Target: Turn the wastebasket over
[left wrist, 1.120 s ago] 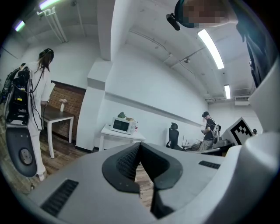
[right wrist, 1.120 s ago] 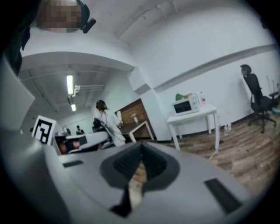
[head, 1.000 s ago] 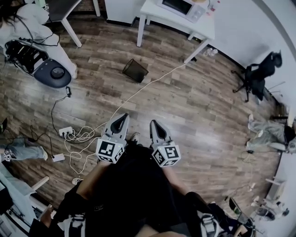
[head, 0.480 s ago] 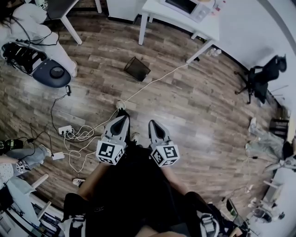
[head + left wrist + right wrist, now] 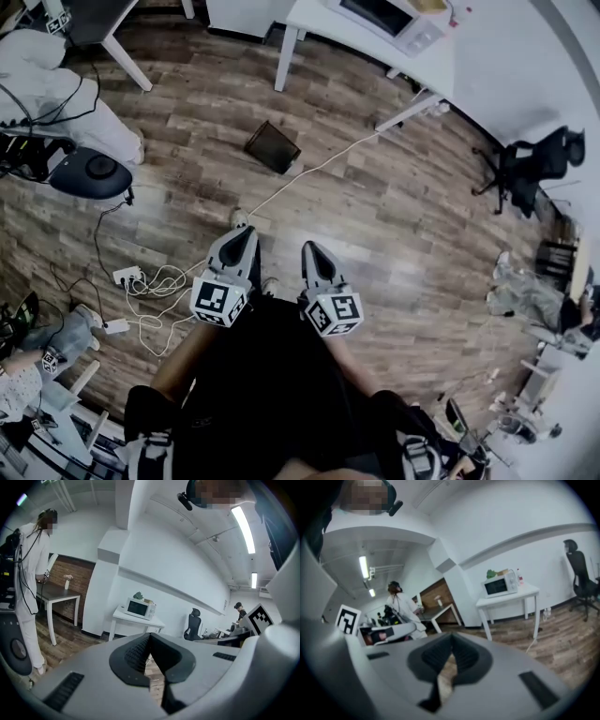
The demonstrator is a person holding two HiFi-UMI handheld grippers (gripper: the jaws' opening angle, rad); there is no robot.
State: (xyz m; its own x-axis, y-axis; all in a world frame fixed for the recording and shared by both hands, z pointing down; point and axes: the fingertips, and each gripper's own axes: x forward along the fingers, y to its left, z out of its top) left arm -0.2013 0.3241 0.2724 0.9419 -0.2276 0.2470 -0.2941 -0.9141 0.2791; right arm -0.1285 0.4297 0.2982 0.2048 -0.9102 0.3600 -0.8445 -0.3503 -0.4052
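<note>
The wastebasket (image 5: pixel 273 147) lay tipped on the floor (image 5: pixel 394 225), far from both grippers, near the table (image 5: pixel 305 14). A cable (image 5: pixel 319 167) ran just right of it. The left gripper (image 5: pixel 244 234) and the right gripper (image 5: pixel 310 251) hung side by side, jaws clenched on nothing.

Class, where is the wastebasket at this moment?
Head view, upper middle: the wastebasket lies on the floor in front of the table, beside the cable.
</note>
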